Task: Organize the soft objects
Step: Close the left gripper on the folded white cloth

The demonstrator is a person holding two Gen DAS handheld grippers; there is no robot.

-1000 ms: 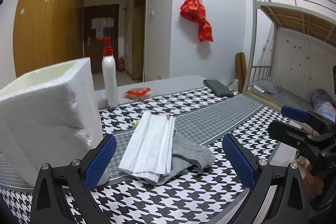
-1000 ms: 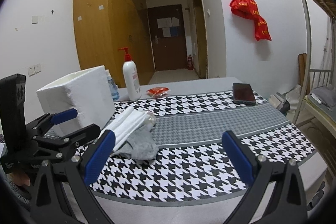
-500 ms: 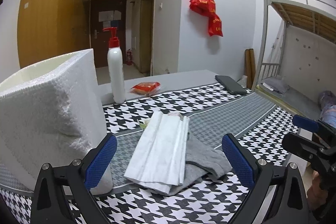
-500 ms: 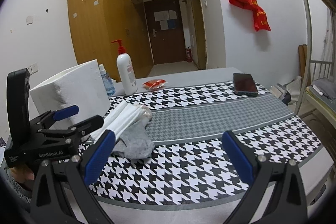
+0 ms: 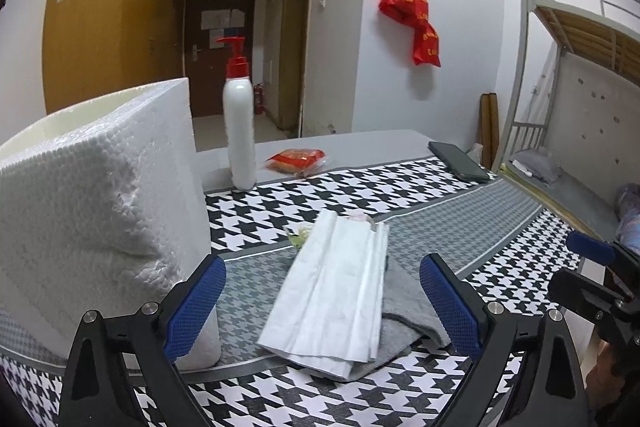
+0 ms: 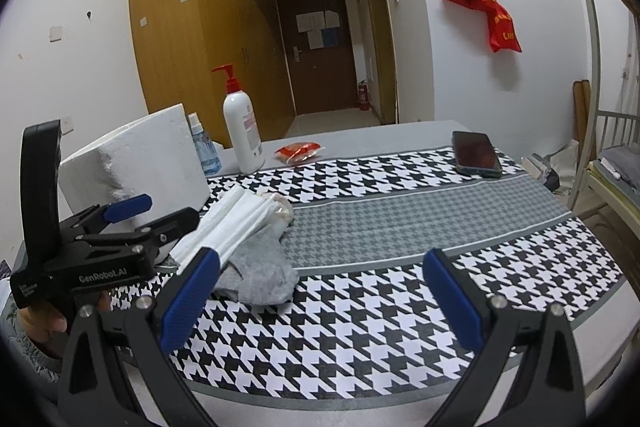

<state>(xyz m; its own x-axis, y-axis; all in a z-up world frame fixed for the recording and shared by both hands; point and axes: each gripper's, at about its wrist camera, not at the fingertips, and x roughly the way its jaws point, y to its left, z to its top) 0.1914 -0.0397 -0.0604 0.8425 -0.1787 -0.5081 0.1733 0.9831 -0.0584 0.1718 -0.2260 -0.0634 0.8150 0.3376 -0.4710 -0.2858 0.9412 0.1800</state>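
Left wrist view: the left gripper [image 5: 322, 301] is spread wide, holding nothing, framing a folded white cloth [image 5: 336, 291] lying on a grey cloth [image 5: 408, 311] on the houndstooth table [image 5: 320, 399]. A foam box [image 5: 100, 195] stands at left.

Right wrist view: the right gripper [image 6: 320, 297] is also wide apart and empty; the cloths lie near left, beside the box, just ahead of the left gripper.
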